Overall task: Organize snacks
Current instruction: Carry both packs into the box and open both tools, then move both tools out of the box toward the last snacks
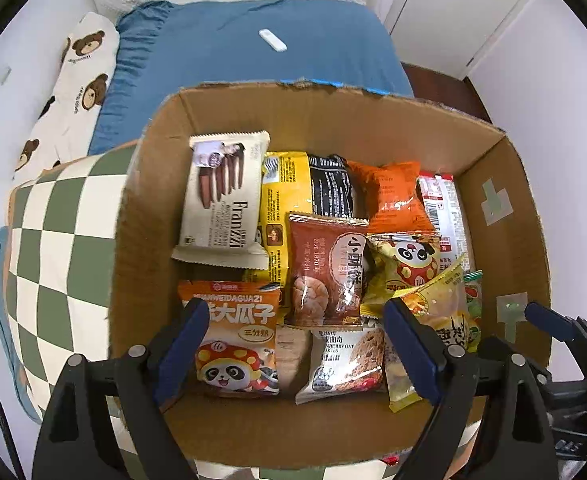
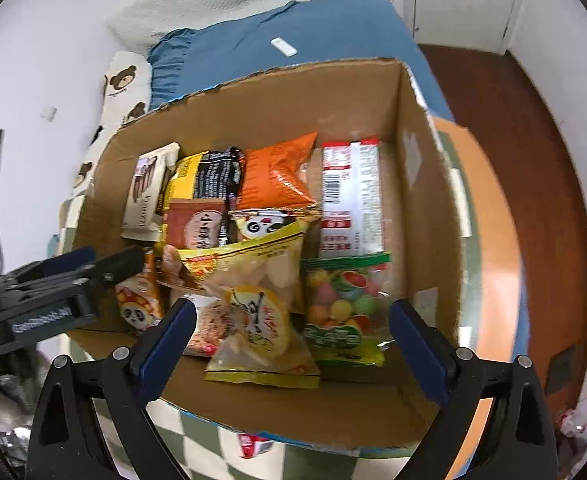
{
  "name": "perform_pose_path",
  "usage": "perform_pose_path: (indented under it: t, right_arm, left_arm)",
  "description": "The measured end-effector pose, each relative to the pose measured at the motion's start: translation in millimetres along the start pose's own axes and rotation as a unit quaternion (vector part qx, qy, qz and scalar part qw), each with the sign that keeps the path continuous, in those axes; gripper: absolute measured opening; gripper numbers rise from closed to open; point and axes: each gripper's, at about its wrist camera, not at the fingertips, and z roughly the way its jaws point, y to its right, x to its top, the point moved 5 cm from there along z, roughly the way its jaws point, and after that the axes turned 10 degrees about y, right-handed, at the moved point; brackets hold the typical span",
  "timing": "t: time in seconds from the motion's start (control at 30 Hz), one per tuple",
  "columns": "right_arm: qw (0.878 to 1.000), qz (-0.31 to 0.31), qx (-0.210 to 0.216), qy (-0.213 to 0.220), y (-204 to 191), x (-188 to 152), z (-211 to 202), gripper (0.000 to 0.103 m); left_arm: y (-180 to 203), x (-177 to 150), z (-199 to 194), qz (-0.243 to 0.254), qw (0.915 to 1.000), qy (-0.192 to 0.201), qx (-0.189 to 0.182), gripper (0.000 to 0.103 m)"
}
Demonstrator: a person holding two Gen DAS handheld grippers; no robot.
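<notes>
cardboard box [image 1: 229, 112]: about eleven snack packets [image 1: 325, 268] | left gripper [image 1: 297, 344], right gripper [image 2: 293, 344]: jaws spread, empty

Cardboard box [image 1: 505, 208] is sitting open-topped, snack packets lying flat and overlapping inside. Cream Franzzi wafer pack [image 1: 223, 200] is resting at far left; yellow-black bag [image 1: 305, 188] and orange pouch [image 1: 389, 196] are lying behind a brown pastry packet [image 1: 325, 268]. Orange panda seed bag [image 1: 233, 340] is occupying the near left, oat cookie [image 1: 345, 364] beside it. Yellow crisp bag [image 2: 253, 320] is overlapping the gummy-candy bag [image 2: 341, 308].
</notes>
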Motion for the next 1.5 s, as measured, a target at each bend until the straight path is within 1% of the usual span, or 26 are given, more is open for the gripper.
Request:
perform_pose_path:
  t: [0.17,0.3,0.5,0.77,0.9,1.07,1.2,1.27,1.4,1.43,1.5]
  right_arm:
    - [1.0,-0.009,-0.019,0.022,-3,-5,-14,0.099]
    - [0.999,-0.006,-0.02,0.039,-7,-7,-28,0.099]
    - [0.997,-0.02,-0.022,0.073,-16,-8,-56,0.099]
    - [0.99,-0.034,-0.032,0.135,-26,-18,-105,0.099]
    - [0.983,-0.043,-0.045,0.172,-31,-26,-131,0.099]
    - [0.977,-0.047,-0.044,0.203,-39,-40,-160,0.099]
    - [0.977,-0.043,-0.028,0.205,-46,-51,-170,0.099]
    - [0.979,-0.042,-0.018,0.2,-47,-58,-167,0.099]
    - [0.985,-0.031,0.003,0.168,-45,-78,-143,0.099]
    - [0.987,-0.03,0.008,0.156,-44,-85,-133,0.098]
    - [0.991,-0.028,0.016,0.128,-44,-98,-109,0.087]
  left_arm:
    - [-3,-7,-18,0.004,0.9995,0.028,0.012,0.089]
    - [-3,-12,-31,0.007,0.9988,0.045,0.018,0.089]
    - [2,-15,-64,0.017,0.9956,0.089,0.023,0.089]
    - [5,-30,-122,0.024,0.9842,0.173,0.03,0.089]
    - [8,-40,-148,0.029,0.9785,0.202,0.028,0.089]
    - [12,-52,-174,0.032,0.9727,0.228,0.026,0.089]
    - [10,-61,-181,0.026,0.9714,0.234,0.026,0.089]
    - [6,-67,-179,0.022,0.9725,0.23,0.028,0.089]
    - [-10,-92,-159,0.009,0.9786,0.202,0.038,0.089]
    - [-19,-101,-149,0.005,0.9811,0.188,0.045,0.089]
    - [-34,-114,-130,-0.004,0.985,0.163,0.057,0.089]
